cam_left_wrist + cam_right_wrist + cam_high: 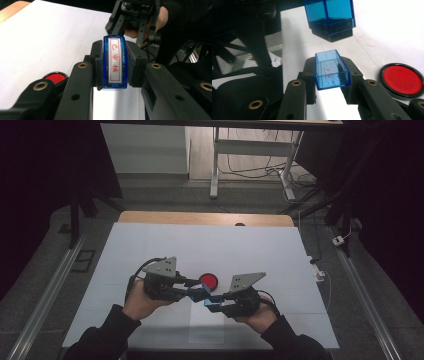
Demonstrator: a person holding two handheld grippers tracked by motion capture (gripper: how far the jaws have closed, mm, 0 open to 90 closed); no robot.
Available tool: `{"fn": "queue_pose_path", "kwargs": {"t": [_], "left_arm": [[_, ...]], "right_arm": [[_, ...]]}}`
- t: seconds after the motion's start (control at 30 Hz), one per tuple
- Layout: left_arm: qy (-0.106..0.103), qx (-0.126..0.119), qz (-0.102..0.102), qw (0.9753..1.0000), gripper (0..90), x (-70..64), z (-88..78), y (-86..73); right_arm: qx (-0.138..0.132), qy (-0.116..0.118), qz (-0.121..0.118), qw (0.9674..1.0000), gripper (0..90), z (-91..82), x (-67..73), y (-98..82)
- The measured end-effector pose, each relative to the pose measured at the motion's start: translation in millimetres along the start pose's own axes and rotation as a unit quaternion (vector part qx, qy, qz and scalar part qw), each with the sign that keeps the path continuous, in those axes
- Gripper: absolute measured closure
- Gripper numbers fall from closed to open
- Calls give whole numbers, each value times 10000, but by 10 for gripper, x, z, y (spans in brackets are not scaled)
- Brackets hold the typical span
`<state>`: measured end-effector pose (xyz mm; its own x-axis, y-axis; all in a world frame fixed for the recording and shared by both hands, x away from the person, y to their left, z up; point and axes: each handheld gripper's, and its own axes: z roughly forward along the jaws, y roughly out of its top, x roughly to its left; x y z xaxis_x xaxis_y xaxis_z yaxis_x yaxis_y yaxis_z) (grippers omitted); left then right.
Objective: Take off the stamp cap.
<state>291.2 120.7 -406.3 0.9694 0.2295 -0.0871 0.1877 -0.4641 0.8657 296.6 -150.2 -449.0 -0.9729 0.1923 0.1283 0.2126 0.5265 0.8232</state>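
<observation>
The left tongs are clamped tight on a blue translucent plastic stamp body, its white face with red characters turned toward that tongs' own camera. The right tongs are pinched on the matching clear blue plastic stamp cap, whose open mouth faces the stamp body, apart from it with a clear gap between. In the high view the left tongs and right tongs meet tip to tip above the white tabletop.

Risks, as I judge them: the cap looks slightly skewed to the stamp's axis, so pushing it on could jam an edge and lever either piece out of its grip; both are smooth plastic and may slip. The round red ink pad in its black rim lies just beside the right tongs, so a dropped part could land in ink, or a low sweep could knock it
</observation>
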Motion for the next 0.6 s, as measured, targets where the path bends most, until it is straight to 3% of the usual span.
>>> {"fn": "queue_pose_path", "kwargs": {"t": [0.33, 0.6], "left_arm": [[313, 198, -199, 9991, 704, 52, 9, -36], [463, 267, -237, 9983, 704, 58, 14, -46]], "right_arm": [[-32, -306, 7, 9995, 681, -85, 52, -25], [-64, -487, 267, 9984, 680, -208, 65, -80]]}}
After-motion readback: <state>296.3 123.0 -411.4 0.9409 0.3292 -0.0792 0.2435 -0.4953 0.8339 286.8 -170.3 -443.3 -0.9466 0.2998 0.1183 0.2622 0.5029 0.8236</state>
